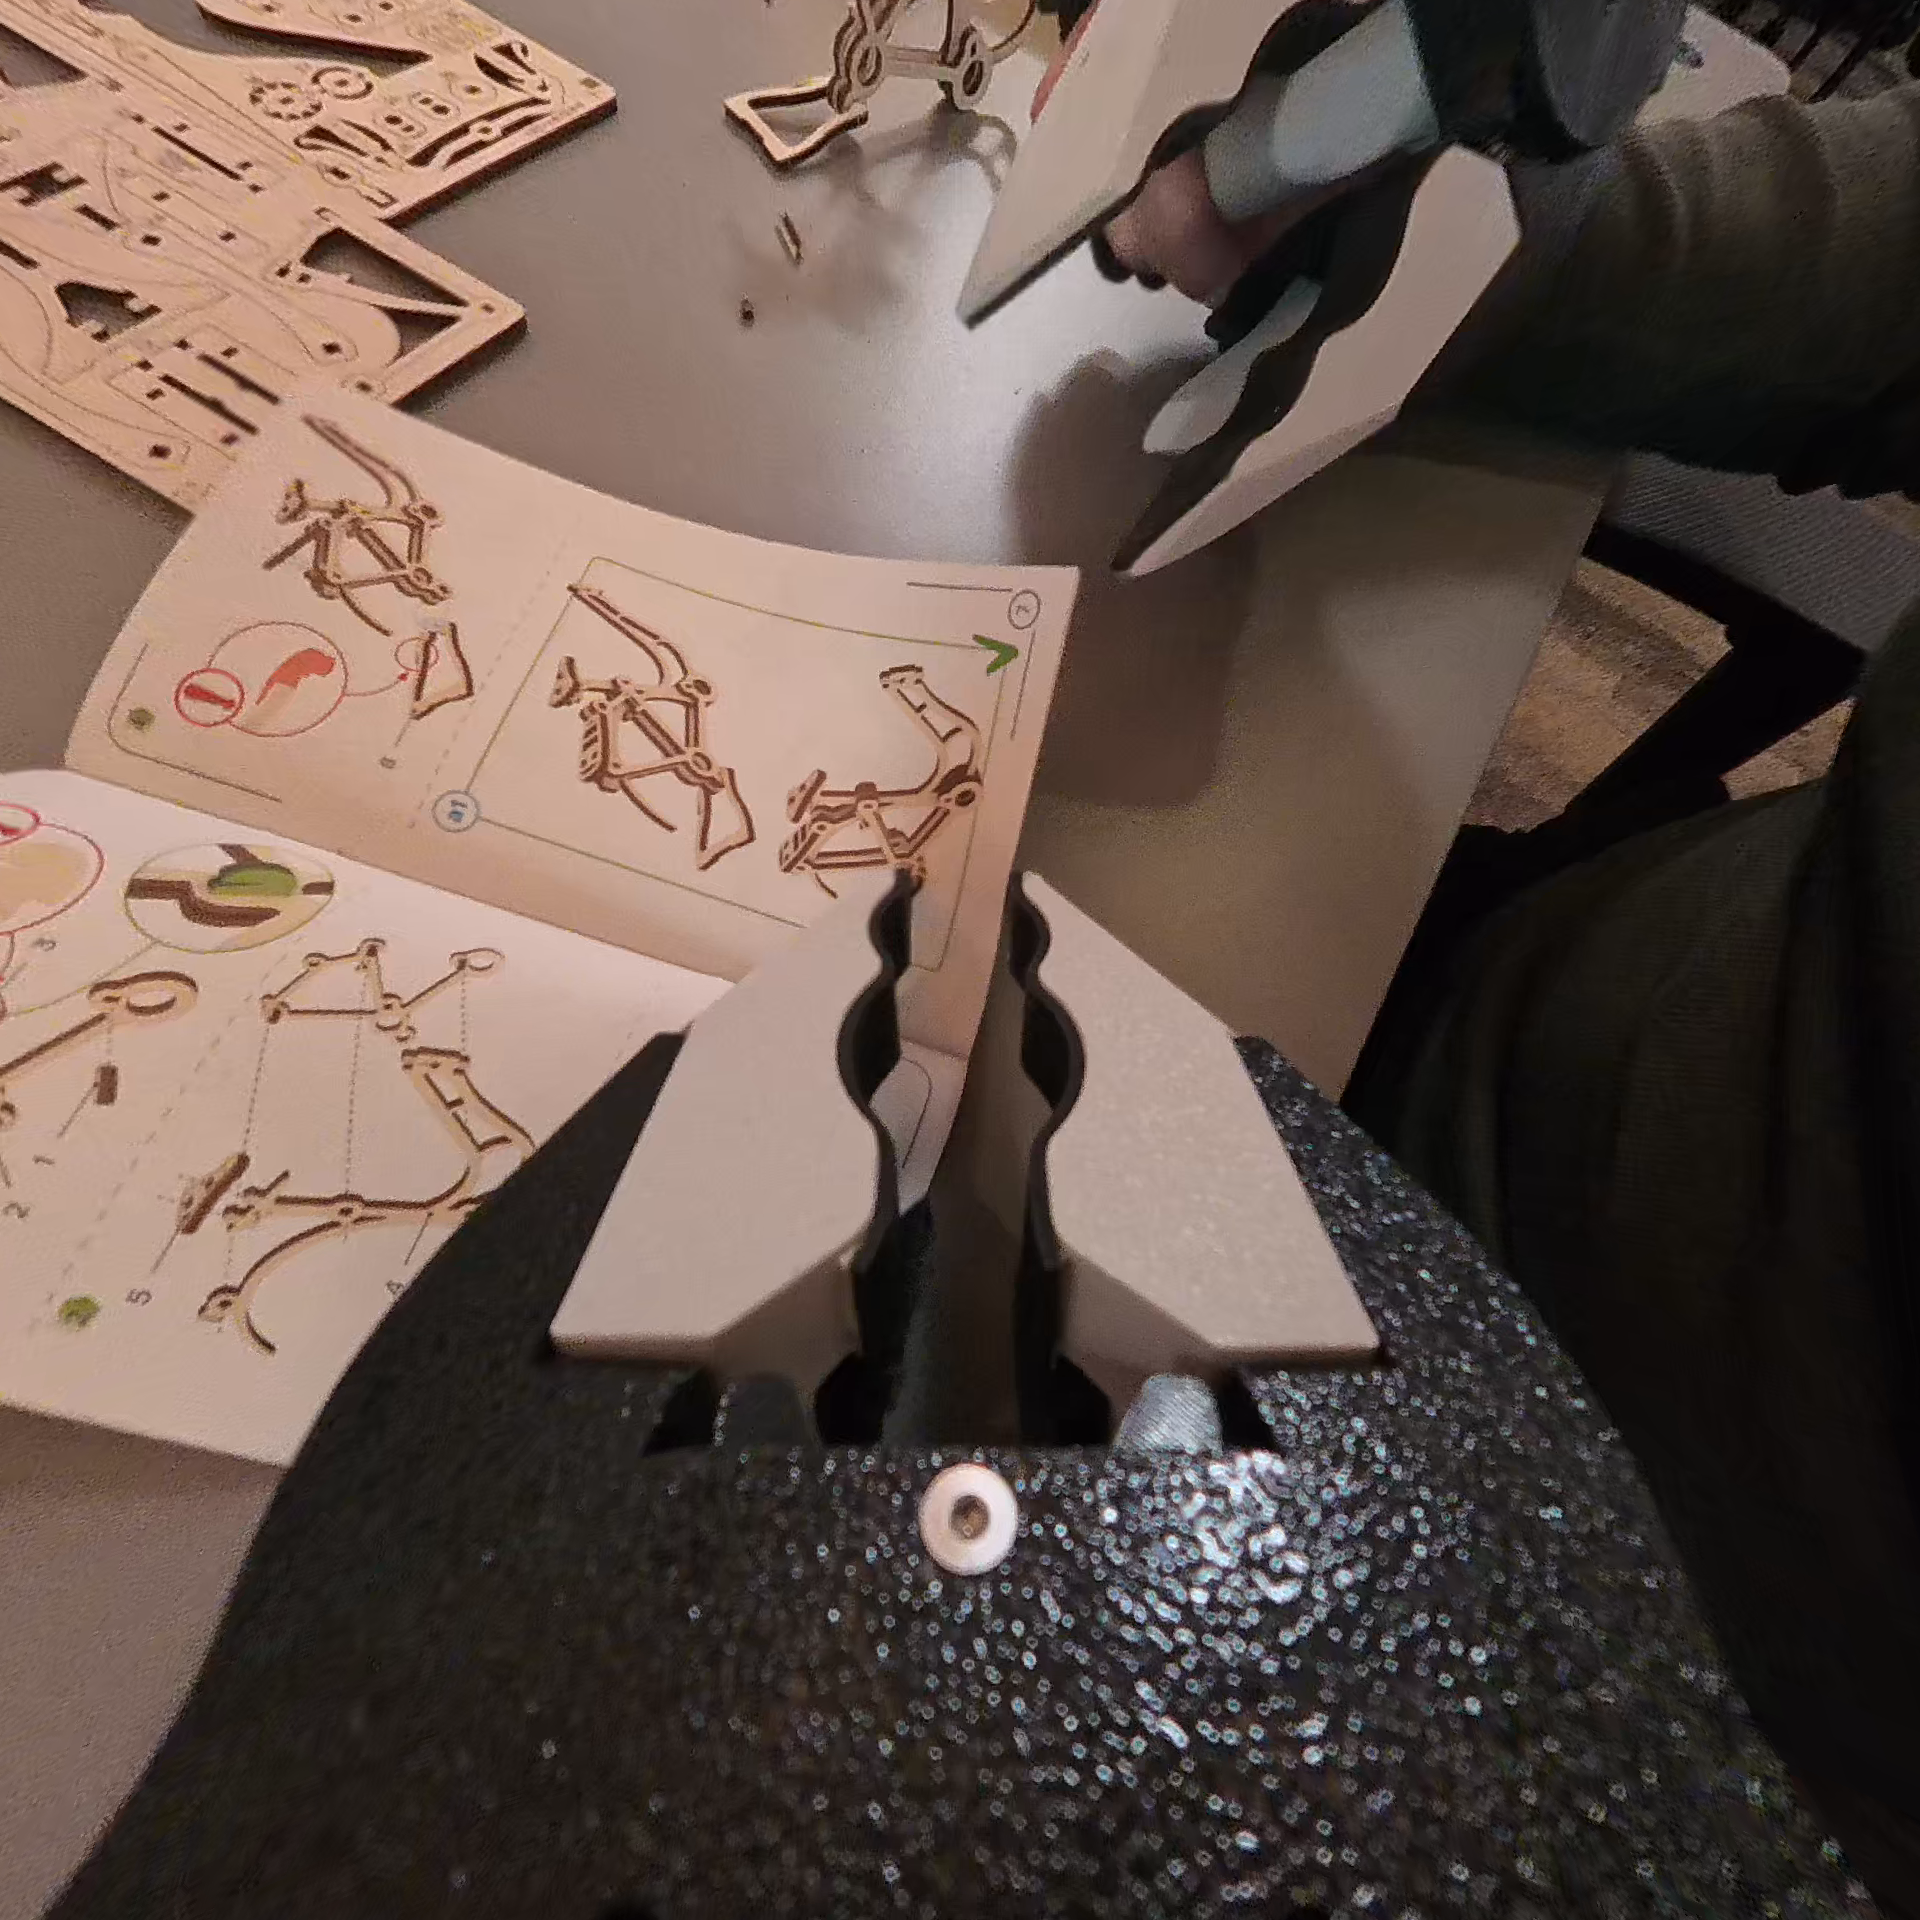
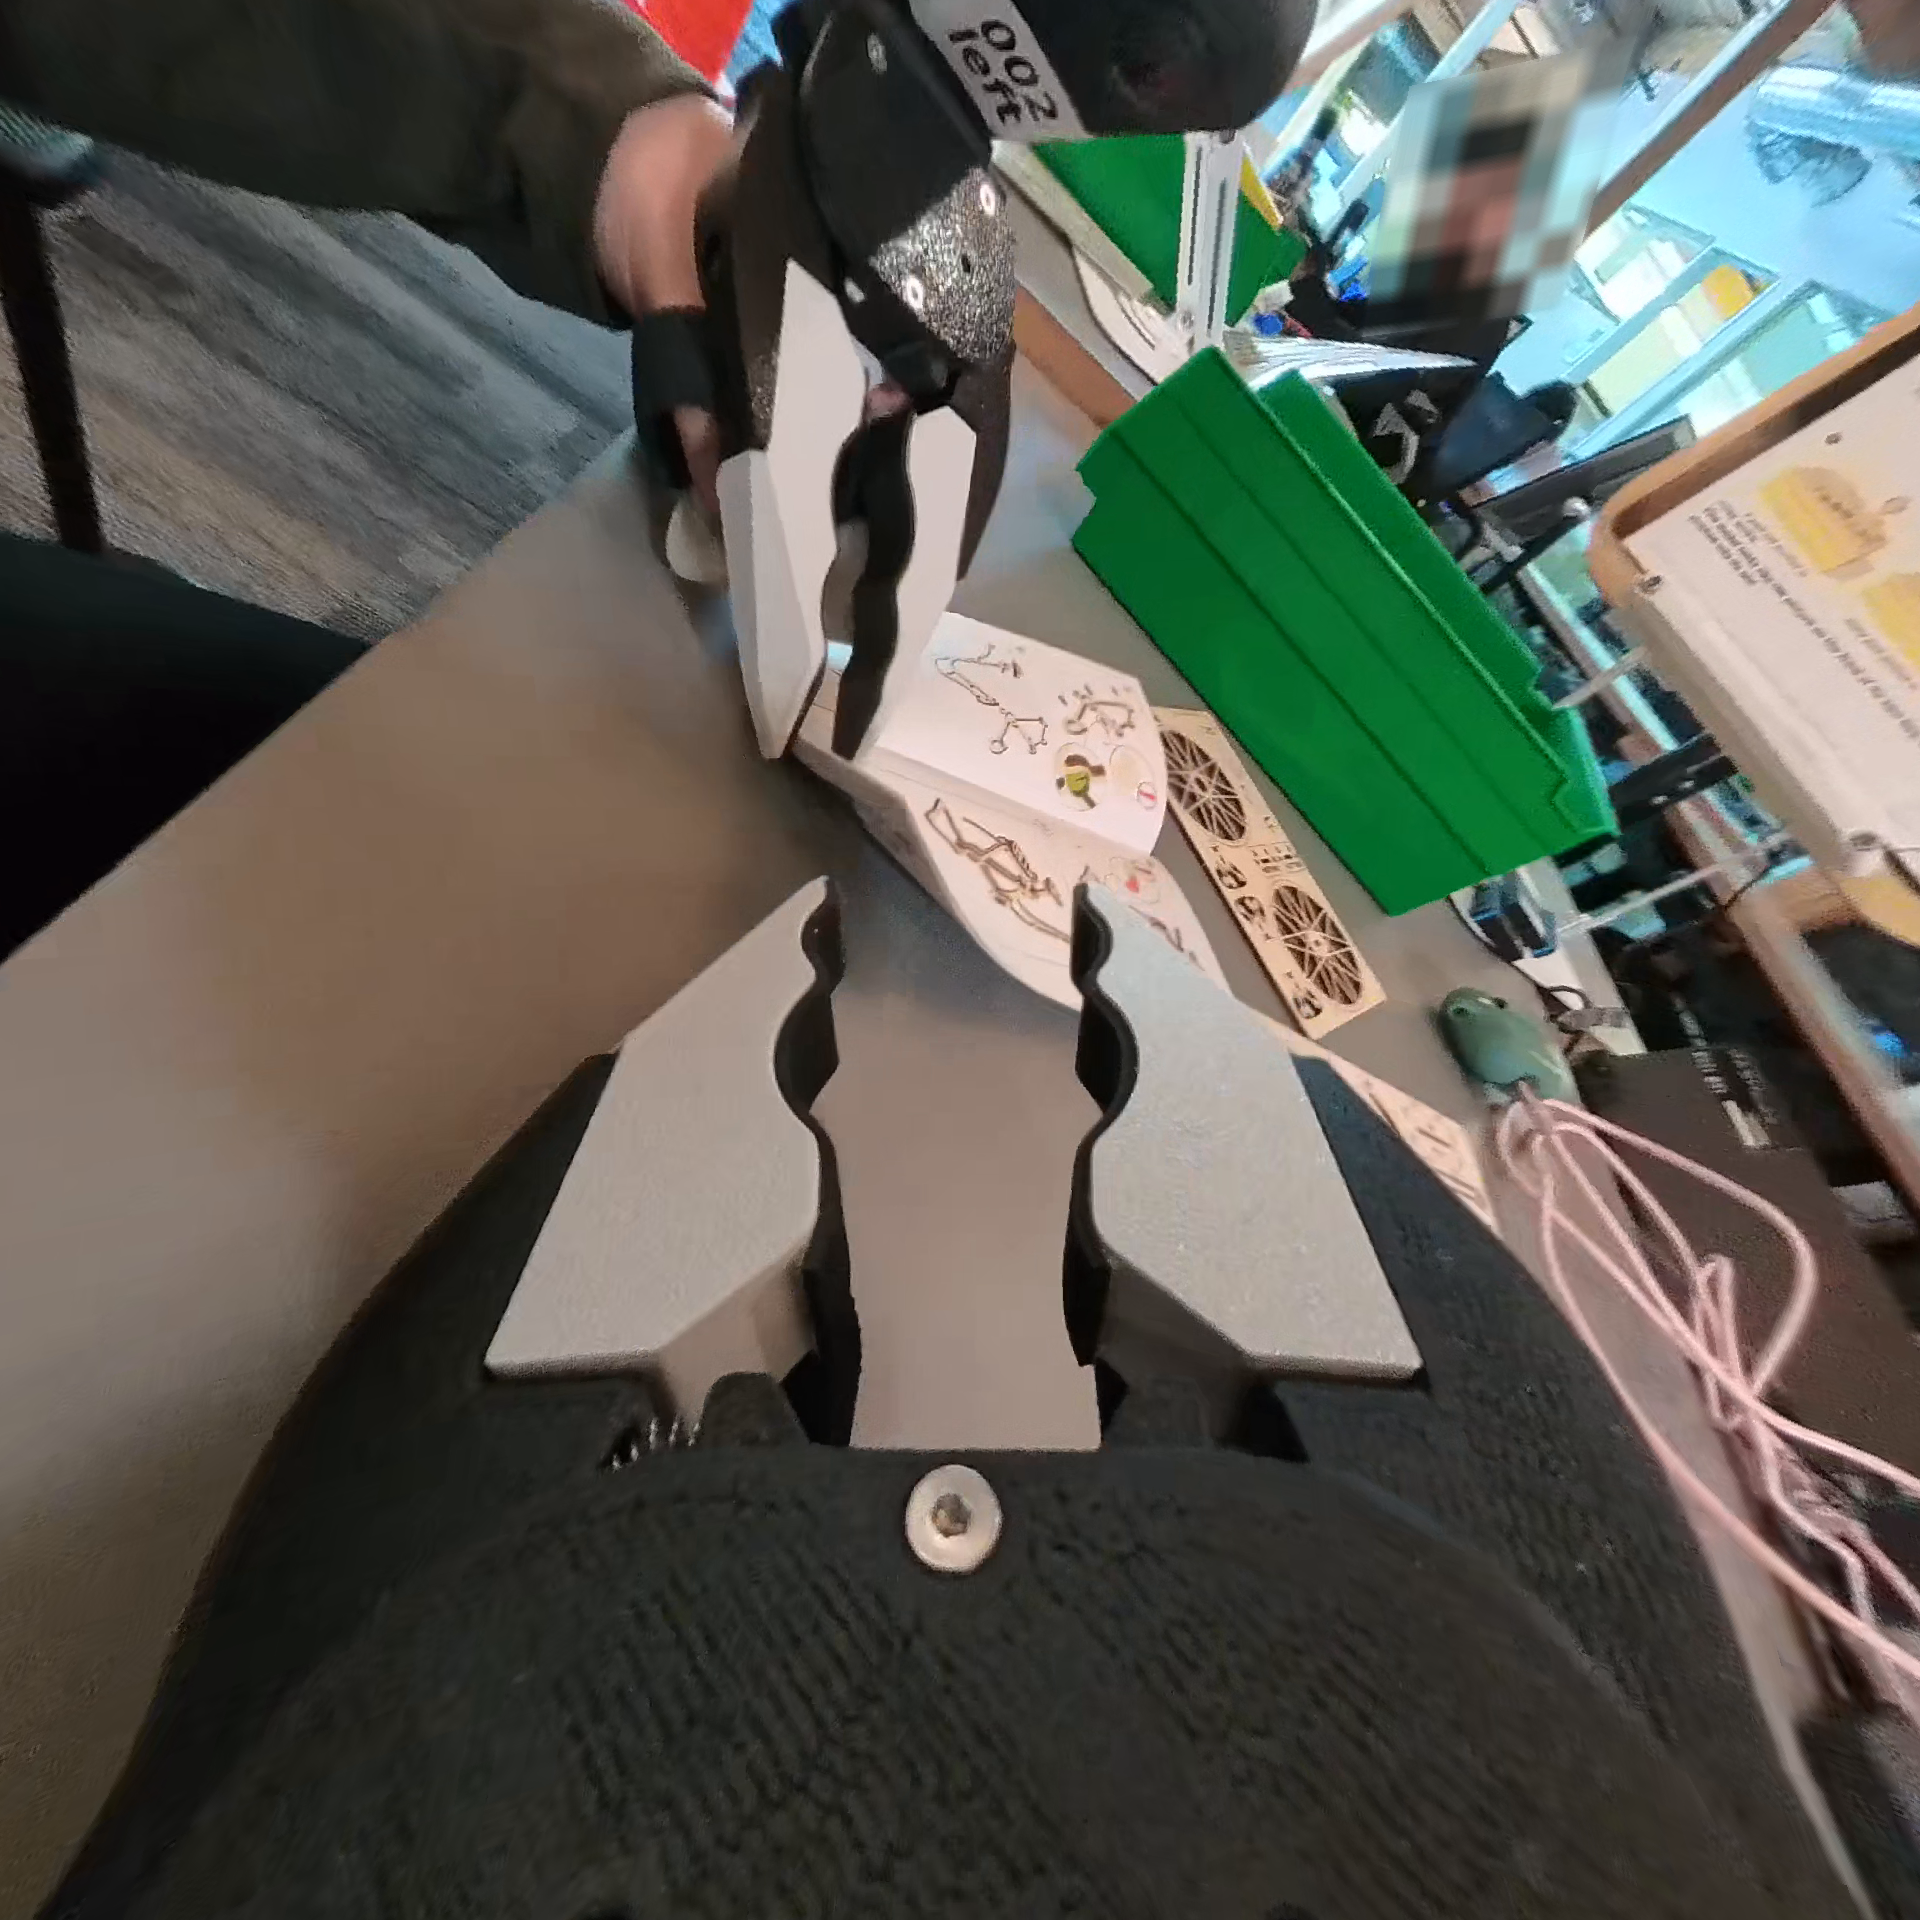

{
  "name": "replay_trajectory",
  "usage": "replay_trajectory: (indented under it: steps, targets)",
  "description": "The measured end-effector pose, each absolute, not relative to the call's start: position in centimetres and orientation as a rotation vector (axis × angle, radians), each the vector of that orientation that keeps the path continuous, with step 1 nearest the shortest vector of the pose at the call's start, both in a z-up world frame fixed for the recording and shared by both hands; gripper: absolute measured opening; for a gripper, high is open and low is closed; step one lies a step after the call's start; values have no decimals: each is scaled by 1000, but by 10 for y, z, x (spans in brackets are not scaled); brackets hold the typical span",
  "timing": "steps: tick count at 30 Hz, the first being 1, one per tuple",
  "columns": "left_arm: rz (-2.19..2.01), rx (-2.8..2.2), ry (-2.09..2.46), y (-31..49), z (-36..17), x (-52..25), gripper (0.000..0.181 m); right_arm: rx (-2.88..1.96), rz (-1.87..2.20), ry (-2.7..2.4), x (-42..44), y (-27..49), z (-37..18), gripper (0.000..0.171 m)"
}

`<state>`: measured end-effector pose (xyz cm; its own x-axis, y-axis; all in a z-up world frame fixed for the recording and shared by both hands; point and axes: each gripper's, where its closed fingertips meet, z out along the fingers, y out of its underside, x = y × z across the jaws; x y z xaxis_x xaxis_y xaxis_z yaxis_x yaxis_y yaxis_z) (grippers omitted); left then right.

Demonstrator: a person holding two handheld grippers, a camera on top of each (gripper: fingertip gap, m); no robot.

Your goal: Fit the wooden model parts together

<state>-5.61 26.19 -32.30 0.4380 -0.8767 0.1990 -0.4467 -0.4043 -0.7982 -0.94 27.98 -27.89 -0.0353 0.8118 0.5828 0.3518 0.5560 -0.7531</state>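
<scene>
The left tongs (image 1: 961,883) stood slightly parted, with a narrow gap between the tips and nothing held; their tips hovered at the near corner of the open booklet (image 1: 582,727) on the grey table (image 1: 727,436). The right tongs (image 2: 951,894) gaped wider, likewise empty, with only bare table showing between the fingers.

In the left wrist view, the right tongs (image 1: 1039,436) hung ahead and to the right of the left tongs, tilted down toward the table. Well beyond the left tongs, past the booklet, lay the wooden sheets (image 1: 208,239) with cut-out parts, and farther still stood a partly built model (image 1: 894,73) (only its lower part showed at the top edge). Two small loose bits (image 1: 790,237) lay on the table between the model and the booklet.

In the right wrist view, the left tongs (image 2: 821,743) pointed down just ahead, their tips at the booklet's edge. Right of the booklet lay another sheet (image 2: 1262,873), and beyond it stood green bins (image 2: 1340,644). A pink cord (image 2: 1683,1299) trailed along the table's right side.
</scene>
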Motion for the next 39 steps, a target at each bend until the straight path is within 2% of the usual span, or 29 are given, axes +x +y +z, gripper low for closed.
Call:
replay_trajectory:
  steps: [17, 39]
  targets:
    - [-1032, -2056, 1018, 261, -317, -57, 17, -1037, 617, -1664, -17, 266, -284, 41]
    - [-1134, -2073, 989, 256, -314, -57, 6, -1024, 693, -1710, -18, 254, -287, 40]
